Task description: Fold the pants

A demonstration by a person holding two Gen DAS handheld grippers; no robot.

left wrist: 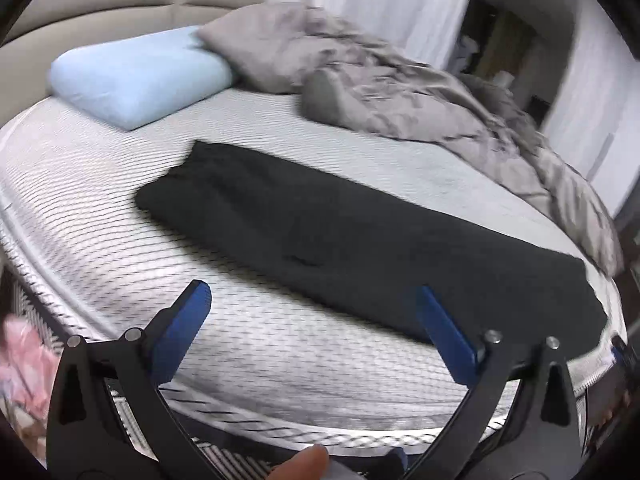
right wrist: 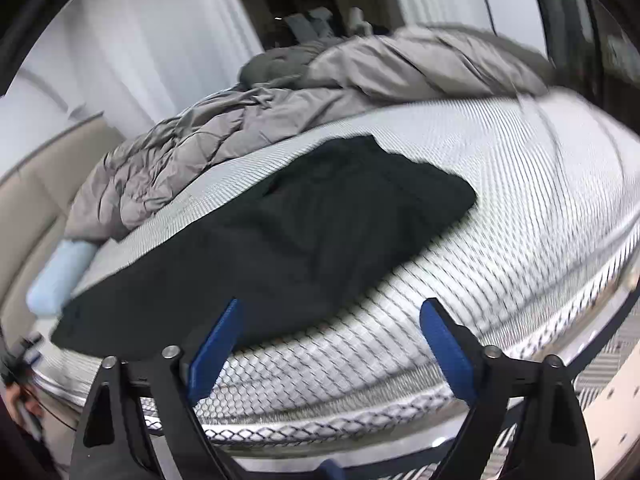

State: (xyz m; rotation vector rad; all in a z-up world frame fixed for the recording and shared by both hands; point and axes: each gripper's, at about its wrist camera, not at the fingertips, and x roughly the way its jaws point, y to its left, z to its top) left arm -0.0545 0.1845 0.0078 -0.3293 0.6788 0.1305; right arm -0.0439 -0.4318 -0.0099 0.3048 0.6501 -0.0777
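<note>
Black pants [left wrist: 340, 236] lie flat and lengthwise on the patterned mattress [left wrist: 120, 240], folded into one long strip. In the right wrist view the pants [right wrist: 300, 232] run from the far middle towards the near left. My left gripper [left wrist: 312, 292] is open and empty, above the mattress near the pants' front edge. My right gripper [right wrist: 330, 308] is open and empty, hovering over the near edge of the pants and mattress [right wrist: 520, 220].
A light blue pillow [left wrist: 136, 76] lies at the head of the bed. A crumpled grey duvet [left wrist: 400, 92] is bunched along the far side, also seen in the right wrist view [right wrist: 280, 108]. A beige headboard [left wrist: 120, 4] and white curtains [left wrist: 400, 0] stand behind.
</note>
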